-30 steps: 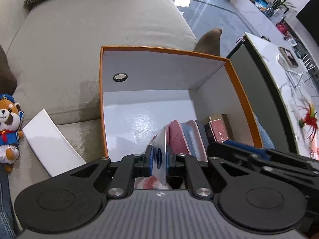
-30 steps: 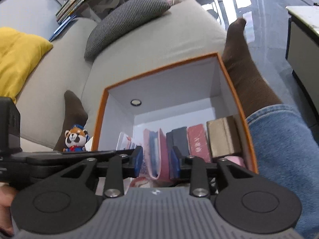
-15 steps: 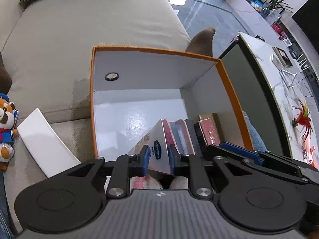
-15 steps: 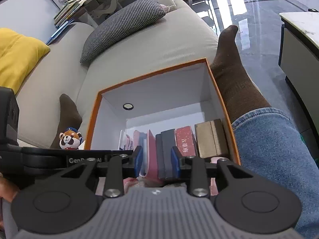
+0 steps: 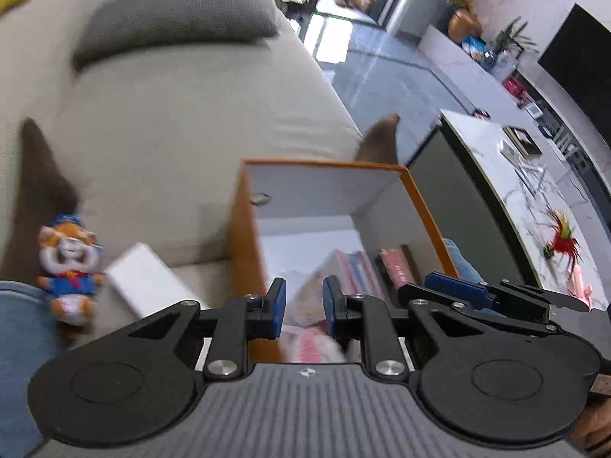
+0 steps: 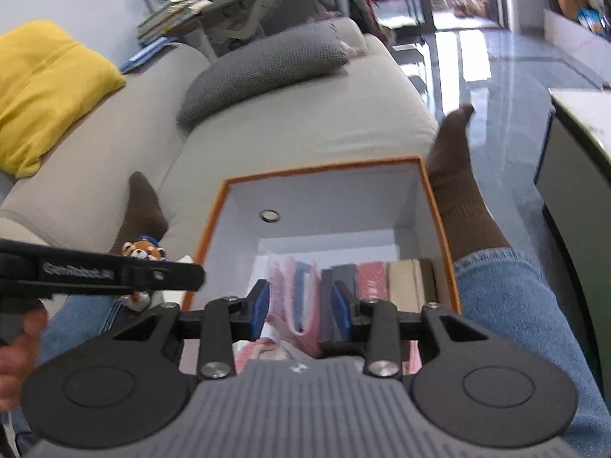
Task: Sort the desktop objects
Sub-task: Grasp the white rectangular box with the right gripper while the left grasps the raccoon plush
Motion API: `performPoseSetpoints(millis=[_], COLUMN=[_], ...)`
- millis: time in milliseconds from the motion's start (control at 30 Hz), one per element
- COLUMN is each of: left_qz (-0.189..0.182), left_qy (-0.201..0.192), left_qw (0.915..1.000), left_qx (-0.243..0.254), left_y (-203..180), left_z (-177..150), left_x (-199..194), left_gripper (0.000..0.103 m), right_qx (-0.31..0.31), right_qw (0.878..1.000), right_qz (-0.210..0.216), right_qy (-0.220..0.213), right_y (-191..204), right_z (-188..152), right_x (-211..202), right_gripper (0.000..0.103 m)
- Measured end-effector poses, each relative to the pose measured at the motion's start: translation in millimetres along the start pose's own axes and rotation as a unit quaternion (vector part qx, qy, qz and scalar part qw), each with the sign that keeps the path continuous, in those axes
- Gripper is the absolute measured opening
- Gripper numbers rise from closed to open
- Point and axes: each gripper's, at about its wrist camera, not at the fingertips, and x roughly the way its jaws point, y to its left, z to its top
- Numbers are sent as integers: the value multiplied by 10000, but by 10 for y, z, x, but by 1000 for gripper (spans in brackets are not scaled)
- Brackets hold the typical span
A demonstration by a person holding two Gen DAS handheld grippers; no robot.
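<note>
An orange box (image 5: pixel 424 206) with a white inside (image 6: pixel 324 198) sits on the sofa between the person's legs. Several booklets and small books (image 6: pixel 366 278) stand in a row at its near end; they also show in the left wrist view (image 5: pixel 362 271). My left gripper (image 5: pixel 303 305) is open and empty above the box's near left corner. My right gripper (image 6: pixel 299 305) is open and empty above the pink and blue booklets (image 6: pixel 294 290). A fox plush (image 5: pixel 70 267) and a white box (image 5: pixel 149 282) lie on the sofa left of the orange box.
The grey sofa (image 5: pixel 172 122) carries a grey cushion (image 6: pixel 263 65) and a yellow cushion (image 6: pixel 46 84). The person's socked feet (image 6: pixel 458 175) flank the box. A white marble table (image 5: pixel 534 198) with small items stands at the right.
My left gripper has let go of the white booklet, opened, and pulled back up and left. My right gripper has opened wider and risen; the booklets stay in the box.
</note>
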Motion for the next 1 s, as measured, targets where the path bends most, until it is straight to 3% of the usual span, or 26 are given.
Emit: performPoseSetpoints(millis=[233, 467, 533, 667, 1000], left_qz=[509, 985, 1022, 1042, 895], left_qy=[-367, -367, -290, -62, 683], left_qw=[9980, 9939, 9936, 9937, 9890], left_qx=[-87, -330, -381, -395, -954], left_y=[469, 1067, 1232, 1469, 1984], left_z=[-62, -154, -162, -128, -59], left_x=[-540, -674, -623, -375, 479], left_gripper=[22, 23, 23, 37, 38], right_qx=[-759, -1643, -1919, -2458, -3078], right_qw=[9964, 9834, 9776, 9628, 9316], right_qz=[375, 735, 784, 789, 370], right_qy=[-85, 225, 367, 801, 1897], right_y=[504, 1142, 1317, 1637, 1975], right_z=[7, 69, 58, 23, -14], right_x=[-42, 168, 281, 631, 1620], right_gripper=[39, 39, 39, 41, 42])
